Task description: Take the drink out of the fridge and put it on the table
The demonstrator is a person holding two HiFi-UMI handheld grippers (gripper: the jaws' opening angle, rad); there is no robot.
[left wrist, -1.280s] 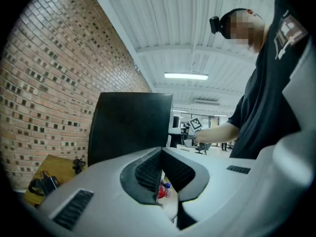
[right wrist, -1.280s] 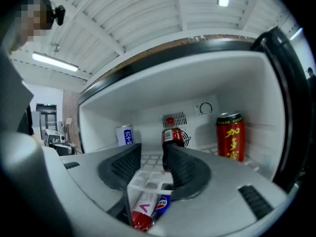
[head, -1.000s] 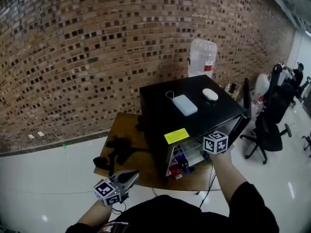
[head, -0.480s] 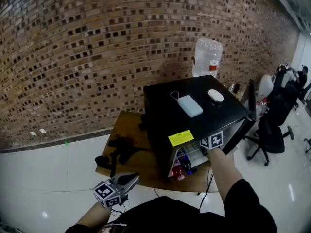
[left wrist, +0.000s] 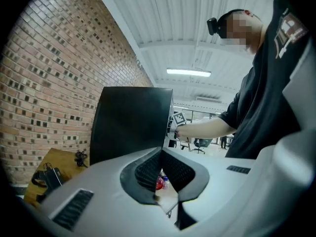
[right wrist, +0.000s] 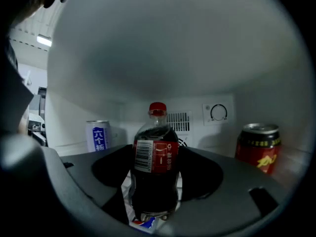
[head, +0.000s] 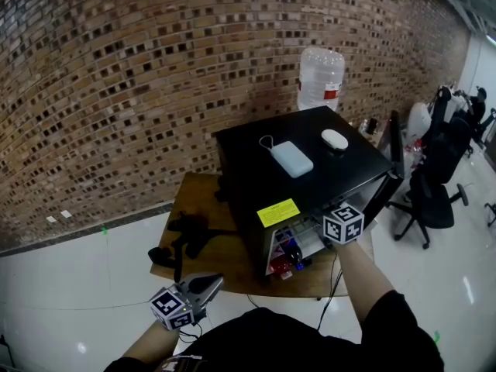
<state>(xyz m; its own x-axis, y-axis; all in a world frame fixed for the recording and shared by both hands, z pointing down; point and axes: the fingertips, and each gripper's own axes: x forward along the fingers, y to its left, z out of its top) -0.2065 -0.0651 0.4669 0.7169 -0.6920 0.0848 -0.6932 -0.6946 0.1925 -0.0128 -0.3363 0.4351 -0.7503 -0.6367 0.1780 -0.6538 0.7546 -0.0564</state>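
A dark cola bottle (right wrist: 154, 167) with a red cap and red label stands upright on the shelf of the black mini fridge (head: 302, 180). It sits between the two pads of my right gripper (right wrist: 154, 181). The jaws are closing around the bottle, and I see no firm press on it. In the head view the right gripper (head: 343, 223) reaches into the fridge's open front, with its fingers hidden inside. My left gripper (head: 208, 283) hangs low near my body, shut and empty; its pads (left wrist: 148, 169) meet at the tips.
Inside the fridge, a blue-and-white can (right wrist: 98, 135) stands back left and a red can (right wrist: 256, 147) to the right. The fridge sits on a wooden table (head: 205, 200) with black gear (head: 190, 235). A power bank (head: 291, 159) and mouse (head: 335, 139) lie on top. Office chairs (head: 430, 200) stand right.
The right gripper stays at the fridge opening, shifting only slightly in and back. The left gripper has not moved. The head view has drifted a little.
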